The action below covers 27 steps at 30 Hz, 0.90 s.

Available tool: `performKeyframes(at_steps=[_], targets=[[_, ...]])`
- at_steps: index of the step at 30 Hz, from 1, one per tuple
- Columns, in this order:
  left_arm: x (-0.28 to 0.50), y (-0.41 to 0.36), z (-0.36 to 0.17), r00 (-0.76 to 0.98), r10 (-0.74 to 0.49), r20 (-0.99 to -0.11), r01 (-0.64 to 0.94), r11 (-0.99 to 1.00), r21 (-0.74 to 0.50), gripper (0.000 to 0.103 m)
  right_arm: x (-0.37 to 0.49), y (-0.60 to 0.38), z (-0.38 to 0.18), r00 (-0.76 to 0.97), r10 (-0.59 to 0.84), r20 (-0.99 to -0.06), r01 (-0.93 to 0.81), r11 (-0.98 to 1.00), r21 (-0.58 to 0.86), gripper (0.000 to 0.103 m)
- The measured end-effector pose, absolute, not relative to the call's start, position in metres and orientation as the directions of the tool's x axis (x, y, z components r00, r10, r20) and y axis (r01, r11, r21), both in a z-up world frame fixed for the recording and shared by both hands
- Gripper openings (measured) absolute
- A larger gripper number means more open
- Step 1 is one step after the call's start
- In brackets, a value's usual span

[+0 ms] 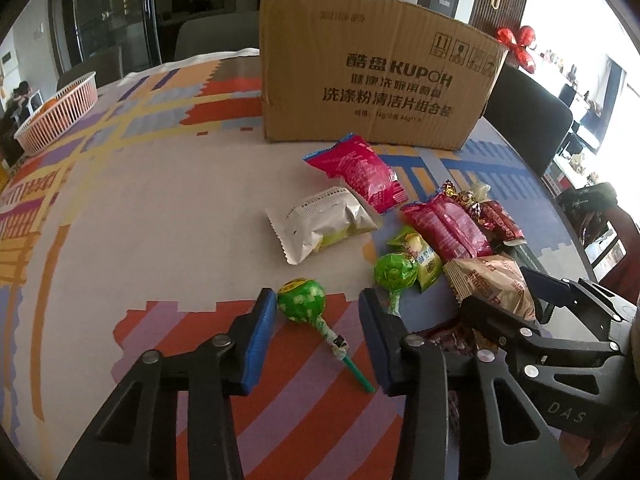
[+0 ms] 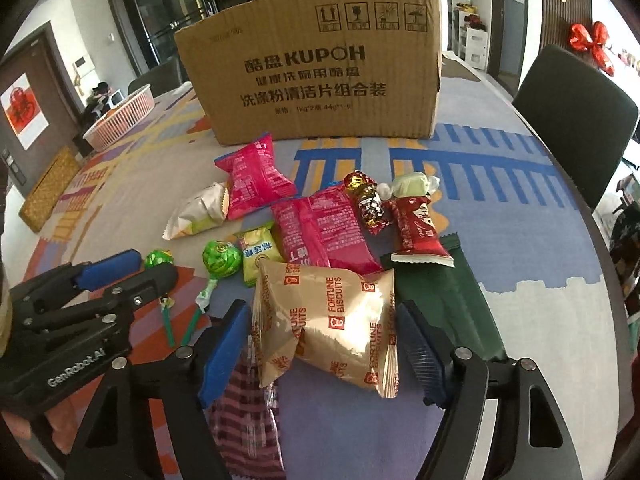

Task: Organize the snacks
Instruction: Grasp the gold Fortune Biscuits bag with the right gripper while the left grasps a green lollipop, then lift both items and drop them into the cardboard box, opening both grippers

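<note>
A bench [image 1: 160, 208] covered in a bright patterned cloth carries a scatter of snacks in front of a cardboard box [image 1: 372, 68], which stands at twelve o'clock in both views.

Left wrist view: the left tongs [image 1: 318, 312] are released, their blue pads spread wide on either side of a green lollipop [image 1: 302, 298]. The lollipop lies flat on the bench between the pads, its head near the left pad and its stick pointing toward five o'clock. A second lollipop [image 1: 395, 272] lies just beside the right pad, at about two o'clock from the first. A white packet [image 1: 324, 224] rests at twelve o'clock from the tongs, with a pink packet [image 1: 360, 172] touching it behind. A pink basket [image 1: 60, 112] sits well apart at ten o'clock.

Right wrist view: the right tongs [image 2: 320, 320] are also released, the pads standing on both sides of a tan biscuit packet [image 2: 328, 320], close to its edges; whether they touch it cannot be told. A checked wrapper [image 2: 244, 412] lies under the packet's lower left corner. A dark green packet [image 2: 448, 304] lies at three o'clock from the biscuits, a second pink packet [image 2: 316, 232] at twelve o'clock, and a red bar [image 2: 416, 232] at one o'clock with foil sweets [image 2: 366, 200] just behind it.
</note>
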<state>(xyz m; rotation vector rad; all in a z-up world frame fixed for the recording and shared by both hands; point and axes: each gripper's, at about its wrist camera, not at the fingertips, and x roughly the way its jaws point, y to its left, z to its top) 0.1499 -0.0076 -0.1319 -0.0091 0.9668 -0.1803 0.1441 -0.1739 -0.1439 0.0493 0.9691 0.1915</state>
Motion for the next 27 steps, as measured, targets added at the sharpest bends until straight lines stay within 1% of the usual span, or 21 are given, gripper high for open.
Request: performKeyframes(at_steps=[4,5,9,11,17,27], targets=[[0.153,-0.009,-0.137,0.534,-0.169,-0.829,0.15,0.983,-0.104,0.025,0.145,-0.172,-0.144,0.55,0.181,-0.816,-0.146,0.982,0.119,0.067],[0.154,-0.01,-0.137,0.531,-0.172,-0.83,0.153,0.983,-0.106,0.025,0.145,-0.172,-0.143,0.551,0.179,-0.815,-0.147,0.982,0.116,0.064],[0.154,-0.012,-0.137,0.529,-0.179,-0.829,0.165,0.981,-0.107,0.025,0.145,-0.174,-0.142,0.557,0.176,-0.812,-0.15,0.983,0.11,0.058],[0.153,-0.012,-0.137,0.53,-0.181,-0.828,0.168,0.98,-0.107,0.025,0.144,-0.174,-0.141,0.56,0.179,-0.809,-0.155,0.982,0.109,0.052],[0.144,-0.016,-0.127,0.545,-0.188,-0.817,0.176,0.978,-0.109,0.025,0.139,-0.175,-0.139,0.569,0.187,-0.801,-0.163,0.98,0.113,0.051],[0.136,-0.02,-0.088,0.611,-0.205,-0.765,0.2,0.975,-0.101,0.025,0.129,-0.178,-0.106,0.634,0.199,-0.747,-0.181,0.978,0.107,0.051]])
